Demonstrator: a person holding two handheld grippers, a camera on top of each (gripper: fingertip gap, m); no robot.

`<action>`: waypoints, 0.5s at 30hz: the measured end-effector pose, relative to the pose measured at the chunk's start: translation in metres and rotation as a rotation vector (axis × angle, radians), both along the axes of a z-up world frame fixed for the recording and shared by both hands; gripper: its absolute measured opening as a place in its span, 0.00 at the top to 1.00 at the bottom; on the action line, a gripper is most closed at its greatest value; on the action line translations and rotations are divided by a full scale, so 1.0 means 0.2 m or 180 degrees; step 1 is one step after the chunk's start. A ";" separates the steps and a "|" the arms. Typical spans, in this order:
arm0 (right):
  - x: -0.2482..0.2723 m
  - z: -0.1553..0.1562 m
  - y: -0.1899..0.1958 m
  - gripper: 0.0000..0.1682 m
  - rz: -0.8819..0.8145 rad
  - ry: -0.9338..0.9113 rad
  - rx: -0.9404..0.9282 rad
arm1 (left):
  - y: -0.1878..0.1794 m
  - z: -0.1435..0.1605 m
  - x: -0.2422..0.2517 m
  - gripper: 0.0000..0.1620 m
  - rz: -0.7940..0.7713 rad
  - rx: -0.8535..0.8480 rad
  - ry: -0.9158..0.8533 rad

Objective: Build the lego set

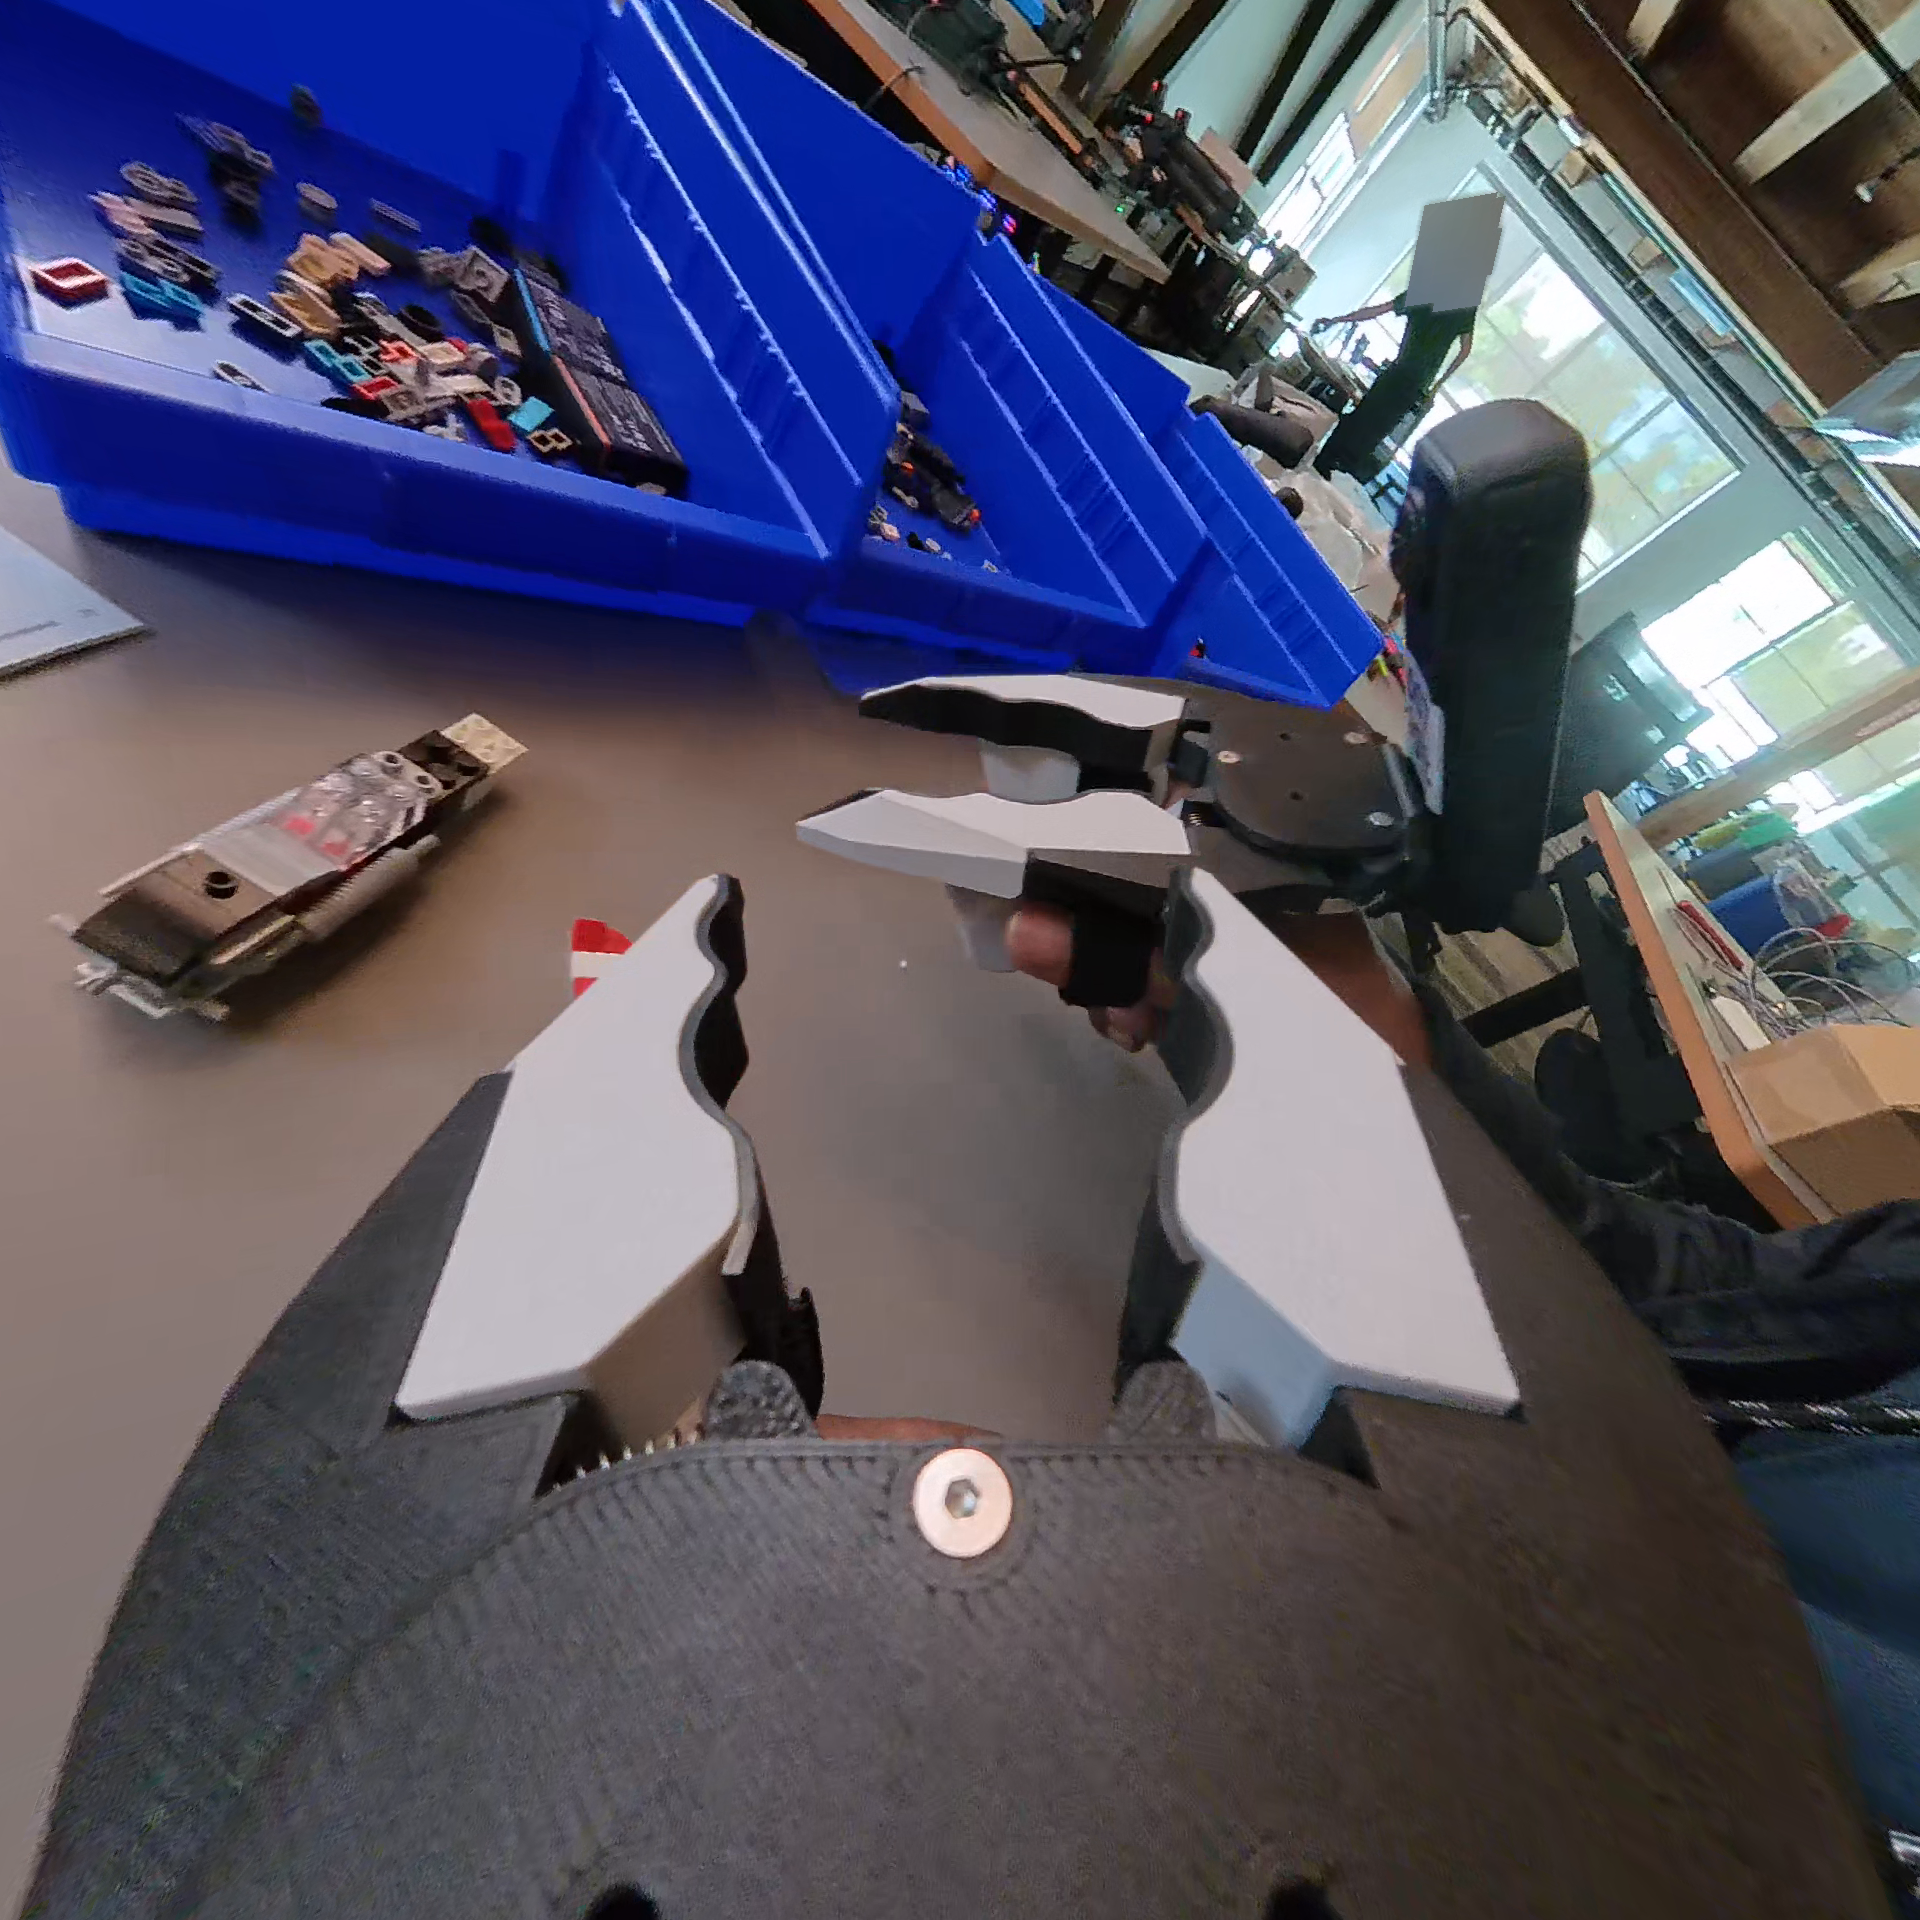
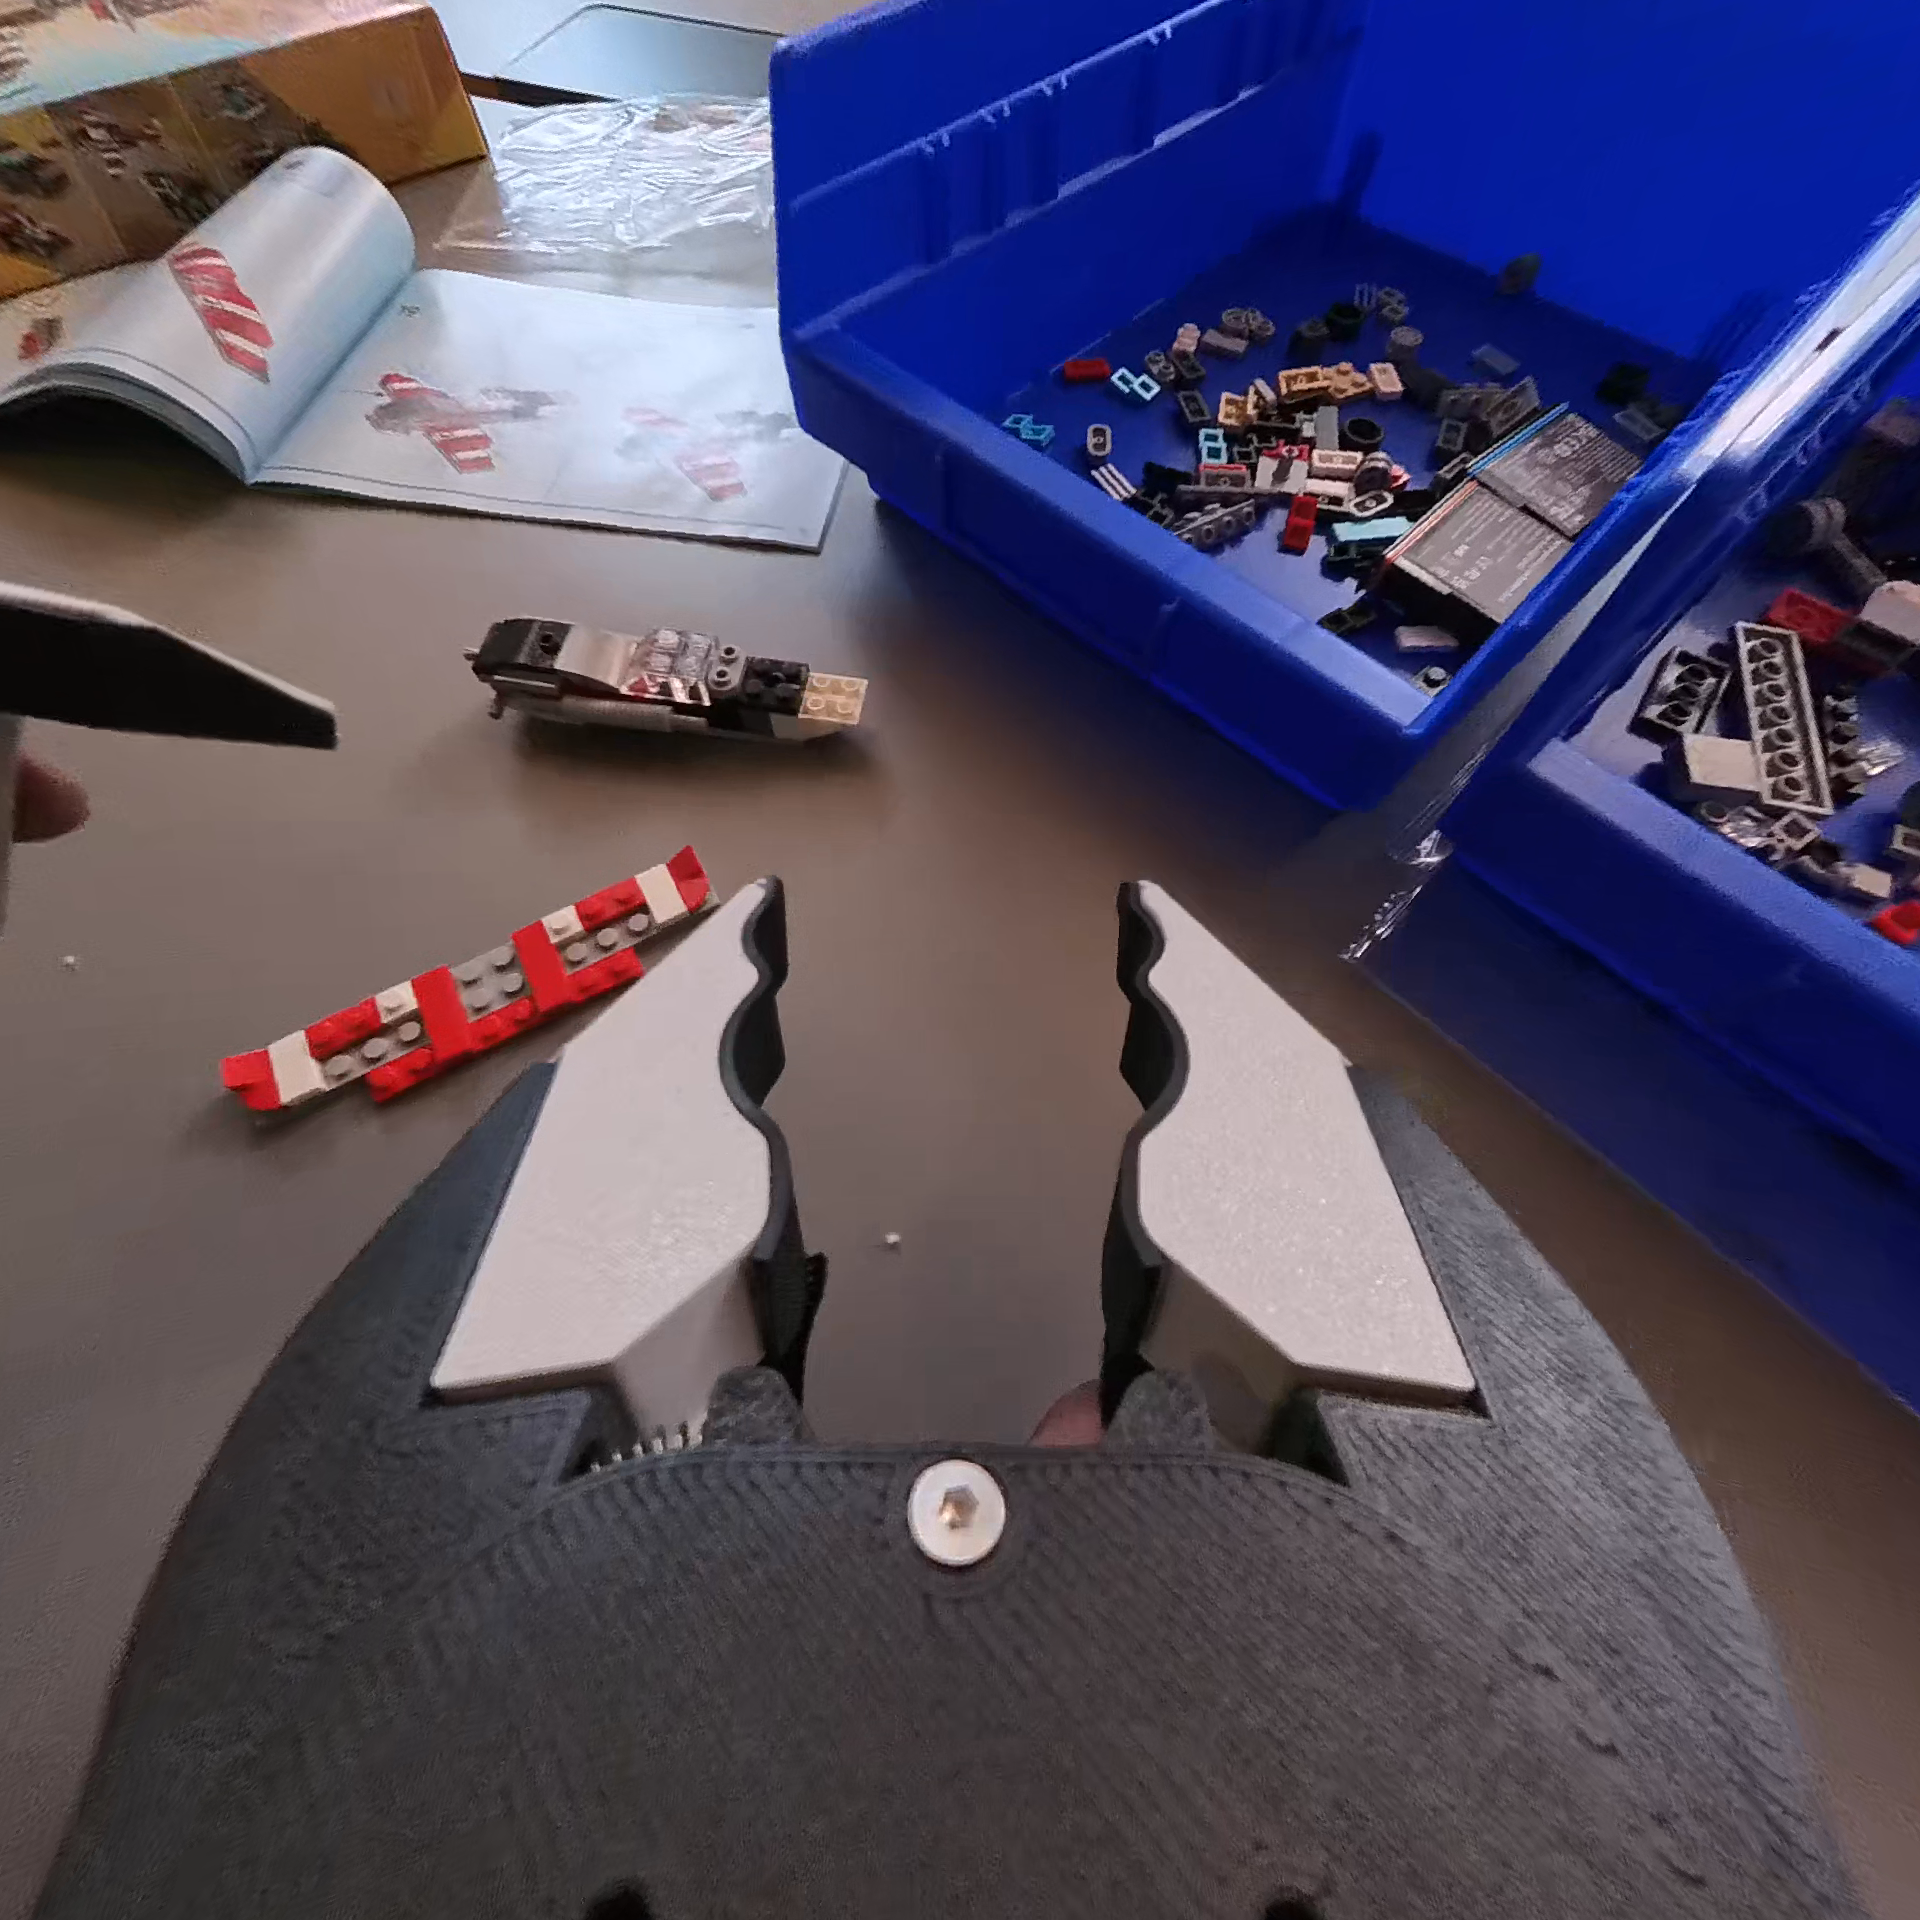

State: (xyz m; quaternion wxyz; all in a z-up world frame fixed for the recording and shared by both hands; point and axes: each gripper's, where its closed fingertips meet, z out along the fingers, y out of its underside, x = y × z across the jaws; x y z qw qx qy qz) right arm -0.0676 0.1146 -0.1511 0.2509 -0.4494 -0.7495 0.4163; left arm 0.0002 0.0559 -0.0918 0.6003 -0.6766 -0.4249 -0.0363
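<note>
The lego fuselage lies on its side on the dark bench, a black and grey body with a clear canopy piece in the middle and a pale tan plate at one end. Near it, closer to the right hand-held gripper, lies the lego wing, a long flat strip of red, white and grey plates with studs up. The two are apart, not joined.

The right hand-held gripper hangs over bare bench with its jaws spread and nothing between them; its left finger tip is just beside the wing's end. The left hand-held gripper is likewise released and empty, and in its view only a red and white tip of the wing shows past its left finger.

Behind the fuselage an open instruction booklet lies flat, with a cardboard box and a clear plastic bag beyond it. To the right a blue bin holds a scatter of small loose pieces in black, grey, tan, red and light blue, plus dark printed tiles. A second blue bin beside it holds larger grey and black plates.
</note>
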 end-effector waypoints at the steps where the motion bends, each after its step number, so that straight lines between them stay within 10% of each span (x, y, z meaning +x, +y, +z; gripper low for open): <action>1: 0.00 0.00 0.00 0.62 -0.0002 -0.0008 0.0009 | 0.01 0.00 0.01 0.49 -0.0030 0.0006 -0.0004; 15: 0.01 -0.06 -0.06 0.60 0.0132 -0.0165 -0.0041 | 0.12 0.15 0.08 0.45 -0.0367 0.0892 -0.0316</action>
